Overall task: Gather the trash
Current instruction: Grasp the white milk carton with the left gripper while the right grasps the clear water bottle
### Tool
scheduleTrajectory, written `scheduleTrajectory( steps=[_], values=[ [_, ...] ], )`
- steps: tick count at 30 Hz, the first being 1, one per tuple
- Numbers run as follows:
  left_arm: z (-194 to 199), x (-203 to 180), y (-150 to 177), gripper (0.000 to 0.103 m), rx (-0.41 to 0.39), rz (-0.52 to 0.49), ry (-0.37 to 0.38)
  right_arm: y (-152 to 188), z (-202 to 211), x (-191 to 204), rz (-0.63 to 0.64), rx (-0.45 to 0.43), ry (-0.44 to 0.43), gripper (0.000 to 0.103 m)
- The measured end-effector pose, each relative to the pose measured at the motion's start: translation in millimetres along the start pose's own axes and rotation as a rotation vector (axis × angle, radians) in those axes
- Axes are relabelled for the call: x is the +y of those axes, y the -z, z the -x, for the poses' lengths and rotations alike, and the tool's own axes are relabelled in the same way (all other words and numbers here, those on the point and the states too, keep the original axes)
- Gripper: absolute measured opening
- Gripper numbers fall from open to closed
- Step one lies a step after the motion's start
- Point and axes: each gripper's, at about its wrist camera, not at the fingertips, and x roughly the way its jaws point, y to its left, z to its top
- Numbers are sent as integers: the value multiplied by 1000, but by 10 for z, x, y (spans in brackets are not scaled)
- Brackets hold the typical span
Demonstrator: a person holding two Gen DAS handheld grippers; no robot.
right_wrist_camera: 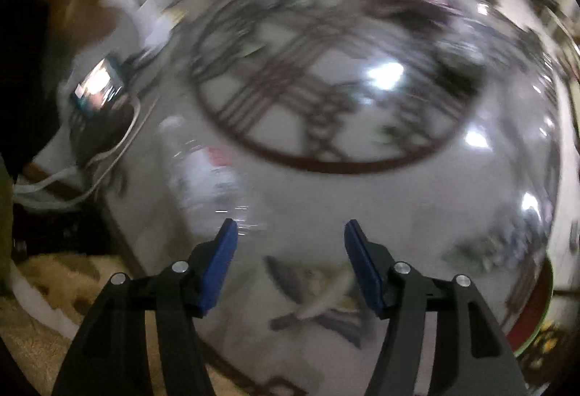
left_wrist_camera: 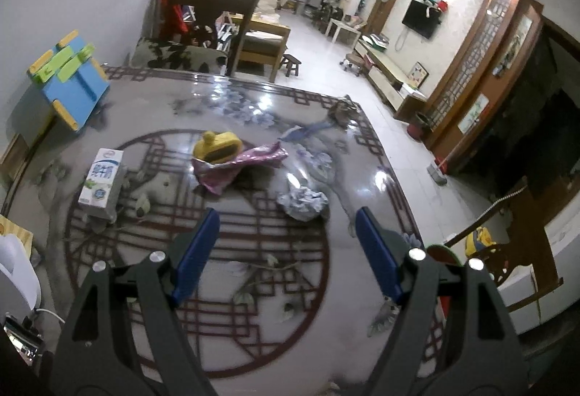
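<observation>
In the left wrist view my left gripper is open and empty above the glossy patterned table. Just beyond its fingertips lies a crumpled ball of paper. Farther back lie a pink foil wrapper, a yellow toy-like object and a white milk carton at the left. The right wrist view is motion-blurred. My right gripper is open and empty over the table, with a clear plastic bottle lying just ahead and left of its left finger.
A blue, yellow and green plastic box stands at the table's back left. A lit phone with white cables lies at the table's left edge. A chair stands behind the table. The room floor lies to the right.
</observation>
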Motion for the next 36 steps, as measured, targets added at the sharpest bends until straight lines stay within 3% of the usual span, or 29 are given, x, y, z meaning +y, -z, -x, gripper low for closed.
scheduleTrajectory(
  steps=[2,9,25,30,33,36],
  values=[
    [4,75,-13,75,-1,9,-3,-68,-155,126,43,39,-8,68],
    [14,323,-30,75,2,31,-26,-172,-495,259,16,107,-60,68],
    [-111,585,-110,75,20,33,-47,-154,-521,192,-38,88,-96,65],
    [-264,954,-123,75,44,53,-122,-110,-402,-133,-145,49,-26,64],
    [-456,1336,-104,75,79,109,-207,-65,-301,-414,-249,11,57,64],
    [-786,1741,-95,75,144,136,-305,-11,-260,-584,-328,-7,76,64]
  ],
)
